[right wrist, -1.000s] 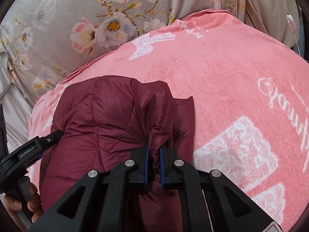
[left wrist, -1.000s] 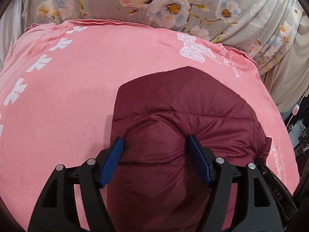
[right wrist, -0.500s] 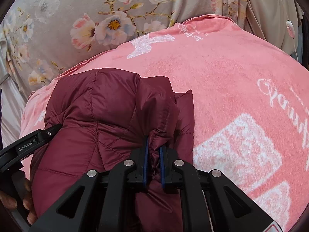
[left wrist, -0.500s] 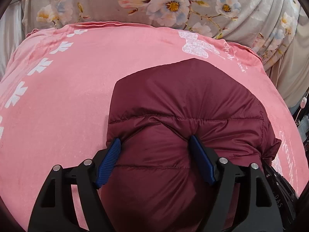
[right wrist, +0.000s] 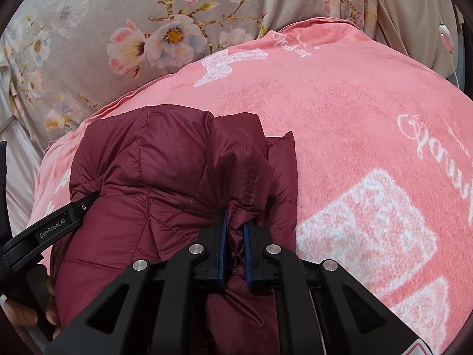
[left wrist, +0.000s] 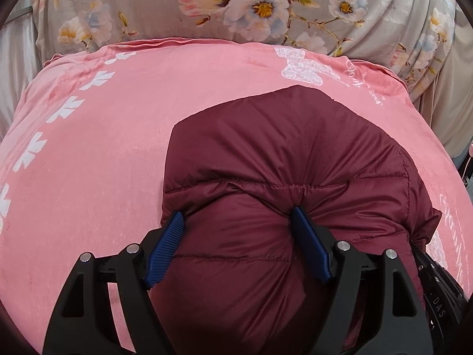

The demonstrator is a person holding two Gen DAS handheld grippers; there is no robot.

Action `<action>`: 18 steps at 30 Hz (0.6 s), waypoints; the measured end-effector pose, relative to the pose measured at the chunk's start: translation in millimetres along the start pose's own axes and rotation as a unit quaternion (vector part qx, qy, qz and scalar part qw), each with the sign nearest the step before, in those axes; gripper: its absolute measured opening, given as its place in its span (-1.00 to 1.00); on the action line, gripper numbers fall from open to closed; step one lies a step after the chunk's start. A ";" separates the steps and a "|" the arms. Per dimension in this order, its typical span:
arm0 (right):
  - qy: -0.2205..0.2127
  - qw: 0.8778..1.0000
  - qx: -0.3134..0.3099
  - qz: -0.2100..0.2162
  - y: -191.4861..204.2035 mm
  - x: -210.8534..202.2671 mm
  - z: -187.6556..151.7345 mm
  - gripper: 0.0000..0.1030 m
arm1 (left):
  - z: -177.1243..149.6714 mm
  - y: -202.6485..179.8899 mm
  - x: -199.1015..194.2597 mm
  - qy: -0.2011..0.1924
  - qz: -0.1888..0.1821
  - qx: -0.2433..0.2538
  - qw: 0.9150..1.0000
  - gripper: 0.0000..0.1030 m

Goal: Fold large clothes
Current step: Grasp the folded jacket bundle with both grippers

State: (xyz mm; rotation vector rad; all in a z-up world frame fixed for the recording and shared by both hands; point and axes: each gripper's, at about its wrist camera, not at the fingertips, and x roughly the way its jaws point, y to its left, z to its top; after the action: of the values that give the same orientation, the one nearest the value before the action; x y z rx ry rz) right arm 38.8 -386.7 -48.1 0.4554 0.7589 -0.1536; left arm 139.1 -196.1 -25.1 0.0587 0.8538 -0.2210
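Two claws on the jacket (left wrist: 283, 177)
Left claw (left wrist: 238, 227) spread wide, straddling a puffy bulge; right claw (right wrist: 235, 230) pinched tight on a fold.

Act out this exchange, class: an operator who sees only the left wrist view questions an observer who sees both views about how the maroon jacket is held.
Operator: I see my left tongs spread wide over the jacket. What are the right tongs doing?
Observer: The right tongs are shut on a raised ridge of the jacket, near its right edge.
Operator: Does anything stick out on that side?
Observer: Yes, a narrow flap of the jacket lies on the pink blanket, just right of the pinched ridge.
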 end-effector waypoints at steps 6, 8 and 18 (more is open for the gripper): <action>0.013 1.000 0.027 0.005 -24.3 -53.9 4.3 0.12 | 8.9 41.8 -26.4 0.039 -0.086 -0.044 0.995 0.58; 0.040 0.997 0.060 0.028 -38.0 -56.9 0.9 0.22 | 6.0 67.0 -36.7 0.059 -0.116 -0.074 0.989 0.70; 0.116 0.974 0.145 0.130 -42.3 -36.9 -30.1 0.26 | -34.5 107.7 -26.9 0.156 -0.258 -0.190 0.934 0.70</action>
State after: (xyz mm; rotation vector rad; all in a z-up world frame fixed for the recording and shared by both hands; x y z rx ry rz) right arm -19.2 -411.9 -56.1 0.8569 0.9010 0.0372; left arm 119.7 -81.7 -31.5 -0.5129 1.2093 -0.5459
